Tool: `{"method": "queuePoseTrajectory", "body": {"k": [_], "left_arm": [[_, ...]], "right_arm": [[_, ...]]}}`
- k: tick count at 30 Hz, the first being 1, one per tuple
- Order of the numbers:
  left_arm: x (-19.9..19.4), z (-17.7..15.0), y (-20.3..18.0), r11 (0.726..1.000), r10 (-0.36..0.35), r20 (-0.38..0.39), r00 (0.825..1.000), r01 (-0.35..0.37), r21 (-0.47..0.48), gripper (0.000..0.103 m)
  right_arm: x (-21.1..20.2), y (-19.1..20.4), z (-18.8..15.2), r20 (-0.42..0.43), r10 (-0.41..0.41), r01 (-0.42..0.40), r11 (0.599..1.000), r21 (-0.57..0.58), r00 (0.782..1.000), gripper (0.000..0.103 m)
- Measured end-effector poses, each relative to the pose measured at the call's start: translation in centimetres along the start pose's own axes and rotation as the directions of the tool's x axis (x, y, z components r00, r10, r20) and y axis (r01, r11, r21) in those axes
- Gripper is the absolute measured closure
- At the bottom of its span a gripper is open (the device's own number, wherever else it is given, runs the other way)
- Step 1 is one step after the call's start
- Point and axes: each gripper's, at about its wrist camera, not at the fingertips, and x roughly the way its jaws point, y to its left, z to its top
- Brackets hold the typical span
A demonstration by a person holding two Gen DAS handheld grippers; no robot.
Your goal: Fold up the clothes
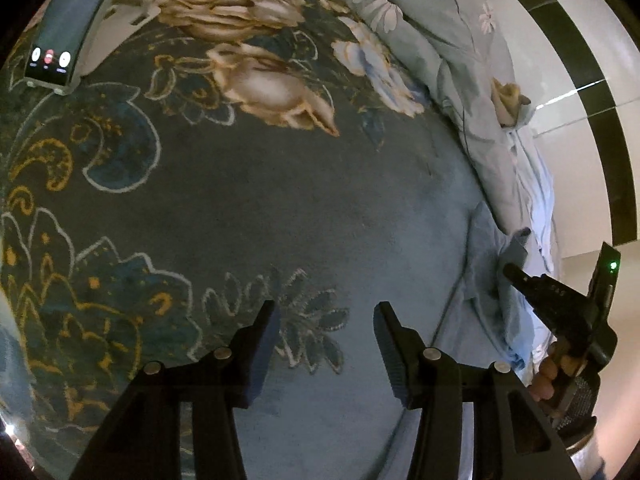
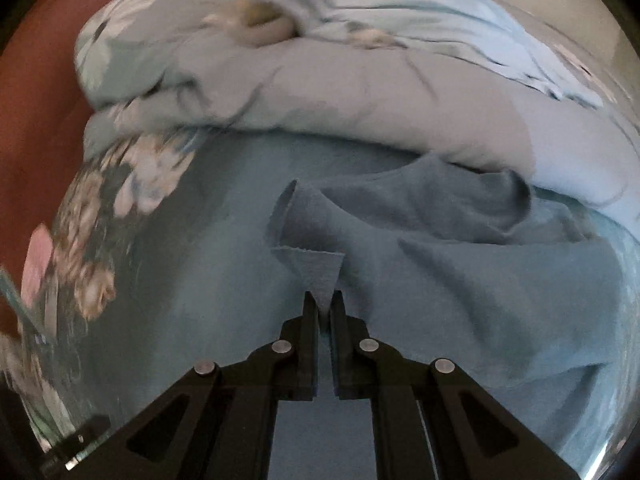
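My right gripper [image 2: 325, 300] pinches a corner of the blue cloth [image 2: 460, 272]; the cloth spreads to its right — my left gripper [image 1: 326, 314], jaws open, hangs over the bed [image 1: 280, 208].

You worked in a home bedroom: a bed spread with a dark floral bedcover [image 1: 240, 200], a rumpled pale floral duvet [image 2: 340, 100] heaped along its far edge, glossy tiled flooring [image 1: 580, 80] beyond.

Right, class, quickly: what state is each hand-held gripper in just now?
Left hand-held gripper: open, holding nothing.
Right hand-held gripper: shut on the blue cloth.
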Motion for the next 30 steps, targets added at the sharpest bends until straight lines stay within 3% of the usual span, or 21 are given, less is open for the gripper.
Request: {"method": "queuePoseTrajectory", "body": {"k": [5,8,12,16,19,21,25,27,30], "left_arm": [[1.0,-0.3,-1.5,1.000,-0.009,-0.020,1.000,0.010,0.028,0.050],[1.6,-0.4,-2.8,0.999,-0.016,-0.028,0.999,0.017,0.048,0.048],[3.1,0.3,-6.6,0.992,-0.054,-0.048,0.997,0.059,0.110,0.047],[5.1,1.2,-11.4,0.973,-0.102,-0.084,0.991,0.117,0.199,0.045],[6.6,1.9,-15.1,0.951,-0.135,-0.113,0.984,0.161,0.263,0.044],[7.6,2.4,-17.5,0.933,-0.156,-0.134,0.979,0.191,0.305,0.044],[9.6,3.3,-22.2,0.890,-0.193,-0.179,0.965,0.249,0.382,0.044],[11.3,3.5,-23.0,0.885,-0.174,-0.201,0.964,0.242,0.397,0.044],[14.2,3.7,-22.6,0.908,-0.095,-0.227,0.969,0.178,0.380,0.044]], "right_arm": [[-0.3,0.9,-0.3,-0.028,0.058,-0.059,0.997,-0.051,0.998,0.089],[-1.1,0.6,-0.5,-0.035,0.128,-0.130,0.990,-0.056,0.991,0.074],[-2.7,-1.0,-1.0,-0.005,0.153,-0.153,0.987,-0.044,0.988,0.074],[-4.6,-7.1,-2.0,0.046,0.093,-0.097,0.992,0.084,0.995,0.072],[-5.6,-13.2,-2.8,0.056,0.015,-0.027,0.974,0.226,0.998,0.072],[-6.4,-17.9,-3.7,0.061,-0.039,0.015,0.935,0.355,0.997,0.072],[-7.3,-24.4,-5.2,0.085,-0.051,-0.003,0.843,0.538,0.995,0.072],[-7.2,-25.6,-5.4,0.094,-0.035,-0.023,0.833,0.553,0.995,0.072],[-6.5,-25.2,-5.6,0.103,0.010,-0.062,0.853,0.518,0.995,0.072]]}}
